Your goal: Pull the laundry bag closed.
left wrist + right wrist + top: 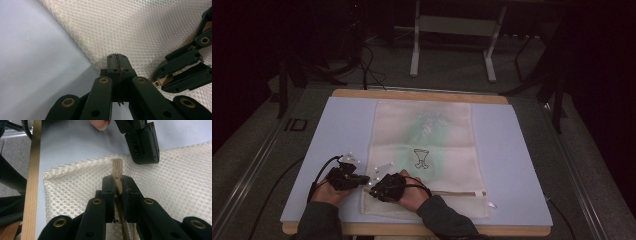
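The left gripper [117, 58] pinches the edge of a cream mesh bag [424, 150] near its corner, while the right gripper [117, 182] clamps the bag's zipper tab [117, 170]; the bag lies flat on the pale blue counter [337, 130].

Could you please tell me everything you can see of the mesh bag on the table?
The mesh bag is a cream, honeycomb-net rectangle lying flat on the pale blue mat, faintly green inside, with a small dark drawing at its middle. A tan zipper runs along its near end. The left tongs pinch its edge; the right tongs are shut on the zipper's end.
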Demonstrator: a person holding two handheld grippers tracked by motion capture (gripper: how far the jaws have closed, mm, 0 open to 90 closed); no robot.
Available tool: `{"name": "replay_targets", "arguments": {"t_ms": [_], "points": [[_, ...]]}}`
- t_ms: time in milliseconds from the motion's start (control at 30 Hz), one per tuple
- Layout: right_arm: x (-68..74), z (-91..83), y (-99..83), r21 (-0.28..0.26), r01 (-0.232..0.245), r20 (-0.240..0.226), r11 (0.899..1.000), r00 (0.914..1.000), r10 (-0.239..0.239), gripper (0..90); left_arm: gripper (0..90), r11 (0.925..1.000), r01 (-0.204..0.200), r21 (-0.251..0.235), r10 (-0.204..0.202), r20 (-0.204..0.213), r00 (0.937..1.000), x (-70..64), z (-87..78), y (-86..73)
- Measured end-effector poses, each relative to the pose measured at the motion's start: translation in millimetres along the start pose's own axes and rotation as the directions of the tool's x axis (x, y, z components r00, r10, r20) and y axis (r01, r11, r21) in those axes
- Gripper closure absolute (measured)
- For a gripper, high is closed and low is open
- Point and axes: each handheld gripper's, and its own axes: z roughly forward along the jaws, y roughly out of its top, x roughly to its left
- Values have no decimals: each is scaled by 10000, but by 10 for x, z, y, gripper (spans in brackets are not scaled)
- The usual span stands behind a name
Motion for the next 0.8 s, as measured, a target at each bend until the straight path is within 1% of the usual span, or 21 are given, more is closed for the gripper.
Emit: {"name": "replay_targets", "arguments": {"t_ms": [167,200,233,400,467,800], "points": [[2,-22,-14,62,20,59,10000,10000,-20,822,898,10000,-91,34,91,-39,10000,-5,1,6],[4,-28,-15,55,11,61,10000,10000,-12,822,898,9998,-176,90,177,-163,9997,-19,3,18],[6,-34,-16,87,40,80,10000,10000,-41,822,898,9997,-218,105,220,-161,9996,-20,4,21],[11,-53,-9,211,55,142,9998,9999,-58,822,898,9997,-220,132,222,-96,9997,-8,1,20],[2,-67,-17,194,-23,136,9998,9999,21,822,898,9997,-232,100,233,-99,9997,-11,4,20],[-42,-103,-66,217,-168,14,9996,9999,168,822,898,9996,-276,90,277,-107,9996,-11,7,23]]}}
